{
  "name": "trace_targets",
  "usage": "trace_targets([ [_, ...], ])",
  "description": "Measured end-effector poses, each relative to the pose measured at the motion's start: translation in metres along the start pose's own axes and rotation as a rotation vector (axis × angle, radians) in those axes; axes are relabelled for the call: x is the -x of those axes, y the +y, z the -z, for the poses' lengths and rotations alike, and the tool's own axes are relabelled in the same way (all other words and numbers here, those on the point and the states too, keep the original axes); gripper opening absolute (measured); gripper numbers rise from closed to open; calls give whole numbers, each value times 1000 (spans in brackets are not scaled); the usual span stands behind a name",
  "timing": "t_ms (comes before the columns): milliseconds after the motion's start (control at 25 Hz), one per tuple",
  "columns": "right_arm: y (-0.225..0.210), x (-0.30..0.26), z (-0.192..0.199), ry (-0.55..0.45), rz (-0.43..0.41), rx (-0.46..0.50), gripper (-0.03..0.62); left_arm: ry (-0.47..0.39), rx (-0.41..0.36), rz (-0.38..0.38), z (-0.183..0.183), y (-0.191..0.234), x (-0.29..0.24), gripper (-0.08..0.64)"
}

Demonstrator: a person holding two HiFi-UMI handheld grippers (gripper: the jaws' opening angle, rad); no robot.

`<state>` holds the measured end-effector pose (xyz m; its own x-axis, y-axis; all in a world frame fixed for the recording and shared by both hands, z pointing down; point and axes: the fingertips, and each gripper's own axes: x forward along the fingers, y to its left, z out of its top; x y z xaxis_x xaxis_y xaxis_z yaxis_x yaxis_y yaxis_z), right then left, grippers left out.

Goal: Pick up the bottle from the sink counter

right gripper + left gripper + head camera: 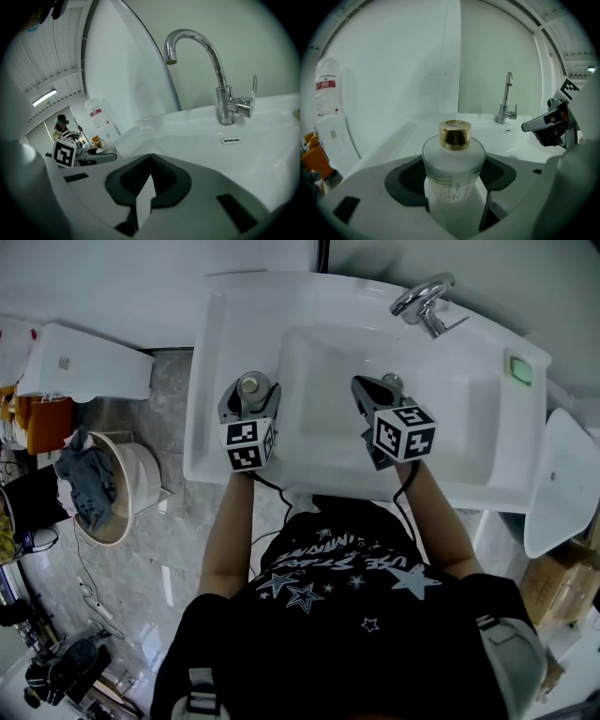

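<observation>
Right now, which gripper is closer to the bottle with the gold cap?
Left. The left gripper has the bottle between its jaws, which are closing around it. The right gripper hangs over the sink basin, off to the bottle's right, jaws together and empty.

The white sink counter [210,352] is being occupied on its left ledge by a frosted bottle [251,386] with a gold cap, which is being carried upright near the basin's left rim. A chrome faucet [424,302] is being borne at the back edge, and a small green object [518,368] near the back right corner.
</observation>
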<state>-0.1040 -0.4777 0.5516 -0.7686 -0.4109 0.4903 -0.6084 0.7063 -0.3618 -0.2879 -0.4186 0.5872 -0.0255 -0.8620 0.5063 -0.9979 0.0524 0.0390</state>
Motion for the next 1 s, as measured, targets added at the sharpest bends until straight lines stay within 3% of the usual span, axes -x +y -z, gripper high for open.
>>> trace_targets([
  [520, 23, 18, 2, -22, -16, 25, 6, -62, 53, 49, -20, -15, 49, 341],
  [1000, 74, 85, 26, -86, -10, 37, 6, -131, 62, 69, -15, -34, 148, 341],
])
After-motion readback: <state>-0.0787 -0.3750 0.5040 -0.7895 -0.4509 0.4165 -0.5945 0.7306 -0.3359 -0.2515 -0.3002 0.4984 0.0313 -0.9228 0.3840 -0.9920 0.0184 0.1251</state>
